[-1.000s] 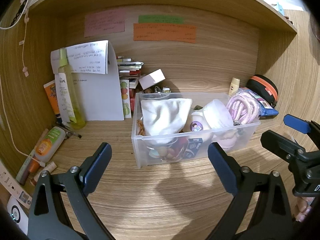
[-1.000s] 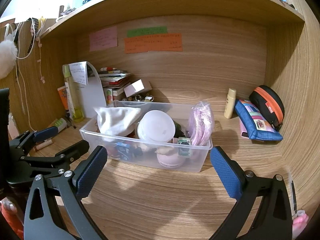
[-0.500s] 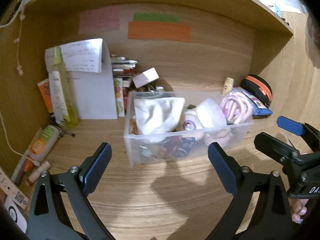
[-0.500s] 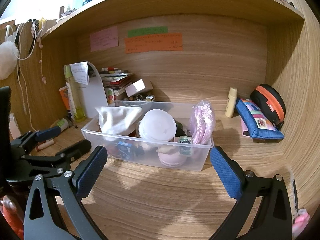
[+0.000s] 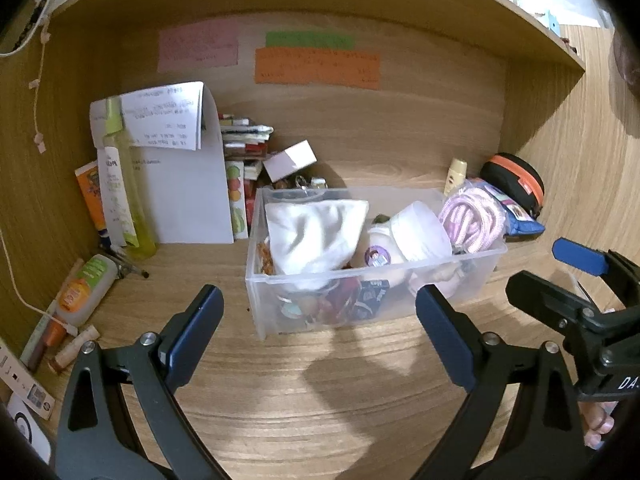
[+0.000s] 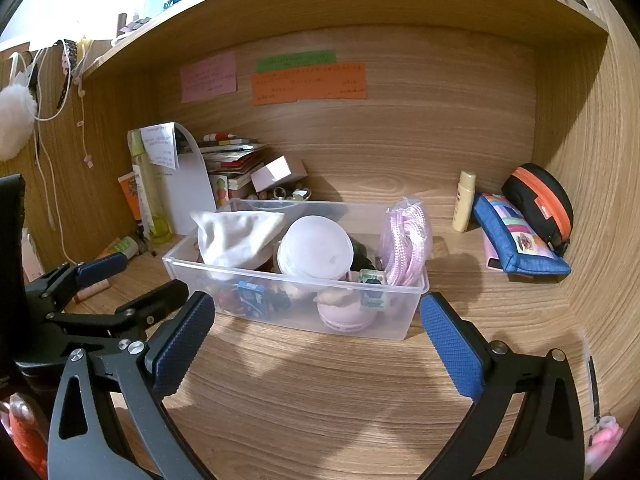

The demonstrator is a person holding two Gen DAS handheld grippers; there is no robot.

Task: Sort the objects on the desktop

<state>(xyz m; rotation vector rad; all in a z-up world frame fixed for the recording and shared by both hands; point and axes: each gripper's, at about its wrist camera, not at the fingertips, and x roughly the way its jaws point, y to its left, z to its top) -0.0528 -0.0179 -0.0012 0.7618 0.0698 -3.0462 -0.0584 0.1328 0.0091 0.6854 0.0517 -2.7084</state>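
We see the wooden desk (image 6: 320, 392) carrying a clear plastic bin (image 6: 296, 312) at its middle, stuffed with a white cloth (image 6: 236, 236), a pink coiled cord (image 6: 404, 244) and small items. Near us, the left tool (image 5: 316, 320) and right tool (image 6: 316, 332) both gape released, empty, just short of the bin.

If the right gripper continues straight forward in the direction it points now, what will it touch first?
Most likely the clear plastic bin: its long front wall lies straight ahead of the open right gripper, with bare wooden desk between them. Depth is uncertain in the fisheye view, so a low path might meet the desk first.
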